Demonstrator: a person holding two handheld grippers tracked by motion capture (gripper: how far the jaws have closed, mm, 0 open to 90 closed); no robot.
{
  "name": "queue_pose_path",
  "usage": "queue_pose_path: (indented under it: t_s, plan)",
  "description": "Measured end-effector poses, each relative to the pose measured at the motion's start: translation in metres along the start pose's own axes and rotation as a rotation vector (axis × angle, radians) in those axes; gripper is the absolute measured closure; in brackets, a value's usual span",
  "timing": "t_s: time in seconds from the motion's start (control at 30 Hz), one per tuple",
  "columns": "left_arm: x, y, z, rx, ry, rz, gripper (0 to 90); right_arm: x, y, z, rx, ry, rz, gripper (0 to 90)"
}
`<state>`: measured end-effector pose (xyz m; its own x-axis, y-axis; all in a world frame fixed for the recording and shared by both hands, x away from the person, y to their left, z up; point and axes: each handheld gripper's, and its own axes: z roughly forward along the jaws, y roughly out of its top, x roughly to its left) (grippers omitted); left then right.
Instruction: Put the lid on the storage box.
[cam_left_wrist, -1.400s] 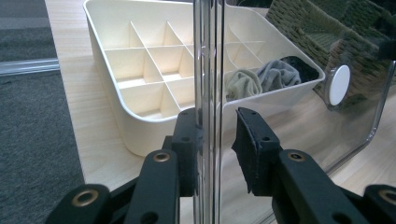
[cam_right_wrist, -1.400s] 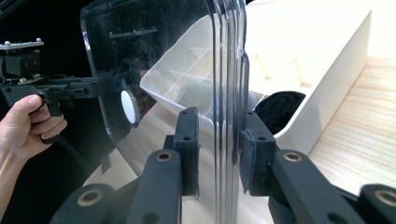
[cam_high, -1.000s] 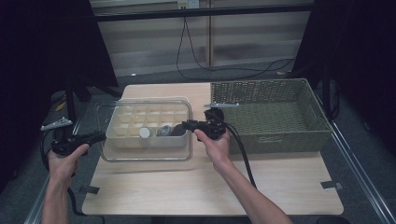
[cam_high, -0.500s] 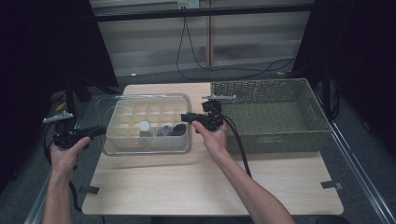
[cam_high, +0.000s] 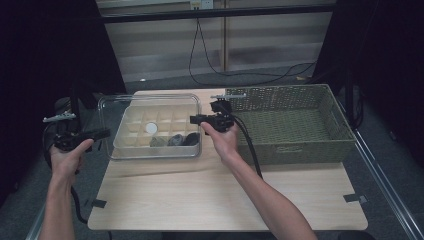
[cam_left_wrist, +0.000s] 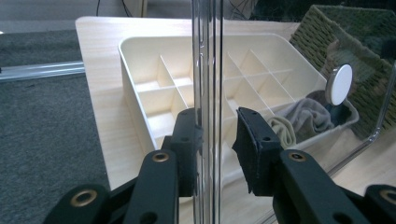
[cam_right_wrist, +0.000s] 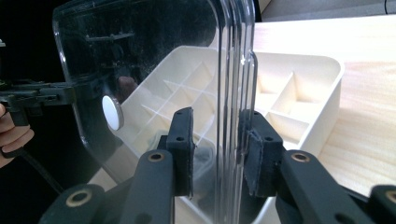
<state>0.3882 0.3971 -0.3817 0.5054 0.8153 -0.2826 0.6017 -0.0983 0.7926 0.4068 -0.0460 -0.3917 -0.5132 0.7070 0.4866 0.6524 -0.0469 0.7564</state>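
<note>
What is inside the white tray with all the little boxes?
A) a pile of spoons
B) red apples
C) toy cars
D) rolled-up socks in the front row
D: the white divided tray holds dark and grey rolled socks along its near row, while the other little boxes look empty.

No text, label, brand, number or sign can be read anywhere. A pale patch sits on the front wall of the woven basket (cam_high: 295, 149), too small and blurred to make out.
</note>
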Motion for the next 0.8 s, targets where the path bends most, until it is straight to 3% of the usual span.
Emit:
queue_pose_path:
  t_s: [0.23, 0.57, 0.8]
  plan:
    - [0.004, 0.009, 0.009, 0.016, 0.007, -0.006, 68.9, -0.002, 0.009, 0.004, 0.011, -0.012, 0.007, 67.3]
    - [0.001, 0.031, 0.014, 0.038, 0.023, 0.020, 68.6, -0.007, 0.023, 0.001, -0.004, -0.028, 0.017, 66.9]
    - [0.007, 0.032, 0.017, 0.053, 0.049, -0.002, 67.2, -0.006, 0.027, 0.012, 0.019, -0.039, 0.001, 66.6]
